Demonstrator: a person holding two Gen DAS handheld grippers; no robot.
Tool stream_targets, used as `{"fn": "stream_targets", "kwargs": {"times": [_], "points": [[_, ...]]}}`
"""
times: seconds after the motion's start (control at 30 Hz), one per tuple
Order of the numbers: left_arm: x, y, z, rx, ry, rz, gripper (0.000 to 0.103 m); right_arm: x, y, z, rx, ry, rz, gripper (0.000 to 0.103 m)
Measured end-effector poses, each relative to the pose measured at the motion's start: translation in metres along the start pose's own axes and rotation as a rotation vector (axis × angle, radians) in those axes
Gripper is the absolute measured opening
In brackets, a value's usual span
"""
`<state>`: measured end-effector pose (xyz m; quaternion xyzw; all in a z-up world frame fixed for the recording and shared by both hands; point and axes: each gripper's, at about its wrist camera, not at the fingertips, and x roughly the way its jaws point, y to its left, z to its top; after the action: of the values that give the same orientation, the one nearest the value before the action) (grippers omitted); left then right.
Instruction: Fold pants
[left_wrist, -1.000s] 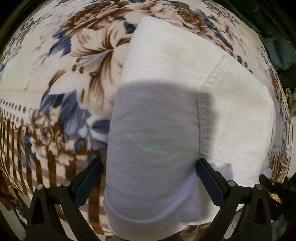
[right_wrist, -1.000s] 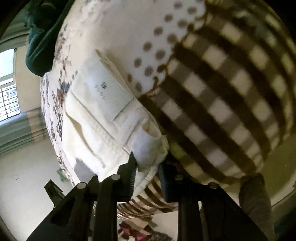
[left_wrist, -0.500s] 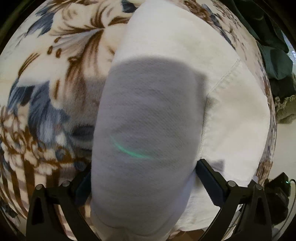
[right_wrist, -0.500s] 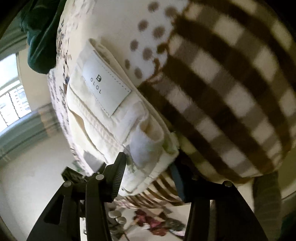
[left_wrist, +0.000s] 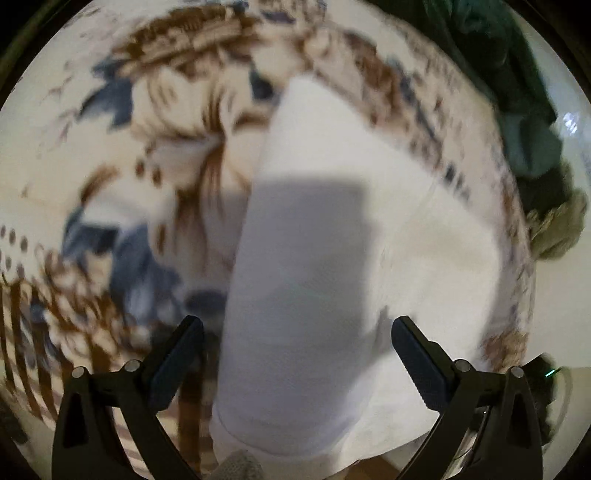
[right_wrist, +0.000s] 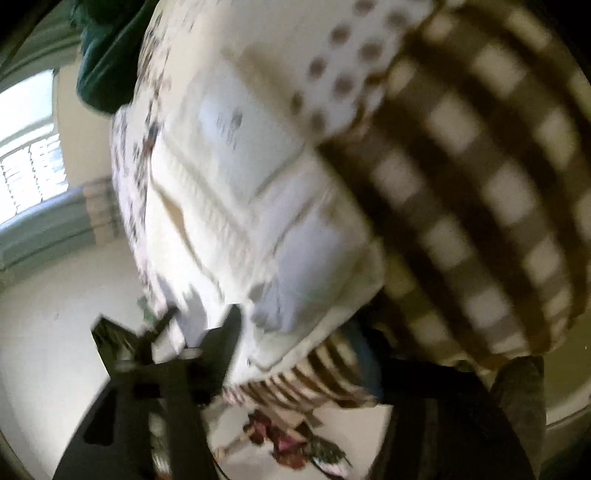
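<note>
Both jaws stood spread: my left gripper (left_wrist: 297, 354) and right gripper (right_wrist: 306, 343) each straddled the folded white pants (left_wrist: 424, 258). They lay at the floral blanket's (left_wrist: 166, 155) edge.

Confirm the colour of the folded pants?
White, or off-white: the pants show best in the left wrist view, on the floral blanket.

The left wrist view looks steeply down, close over the white pants (left_wrist: 424, 229) on the floral blanket (left_wrist: 155, 155). The right wrist view faces them low from the waistband end; both share pants (right_wrist: 236, 206) and blanket (right_wrist: 480, 155).
</note>
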<state>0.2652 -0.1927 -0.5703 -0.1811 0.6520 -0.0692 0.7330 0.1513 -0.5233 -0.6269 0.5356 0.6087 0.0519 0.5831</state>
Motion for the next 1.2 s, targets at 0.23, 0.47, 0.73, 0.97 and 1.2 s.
{"fn": "stream_targets", "kwargs": {"times": [0.23,0.47,0.73,0.97,1.2], "points": [[0.027,0.016,0.024,-0.038,0.054,-0.096,0.103,0.039,0.013,0.005,-0.021,0.012,0.039,0.085],[0.022,0.010,0.018,-0.031,0.045,-0.105,0.103,0.040,0.048,0.006,-0.040,-0.061,0.229,0.086],[0.021,0.016,0.011,-0.050,0.046,-0.156,0.103,0.066,0.057,0.029,-0.091,-0.038,0.120,0.086],[0.023,0.016,0.011,-0.044,0.028,-0.170,0.087,0.053,0.061,0.031,-0.117,-0.111,0.156,0.046],[-0.004,0.027,0.005,-0.102,-0.025,-0.258,0.027,0.042,0.080,0.038,-0.182,-0.135,0.102,0.037]]}}
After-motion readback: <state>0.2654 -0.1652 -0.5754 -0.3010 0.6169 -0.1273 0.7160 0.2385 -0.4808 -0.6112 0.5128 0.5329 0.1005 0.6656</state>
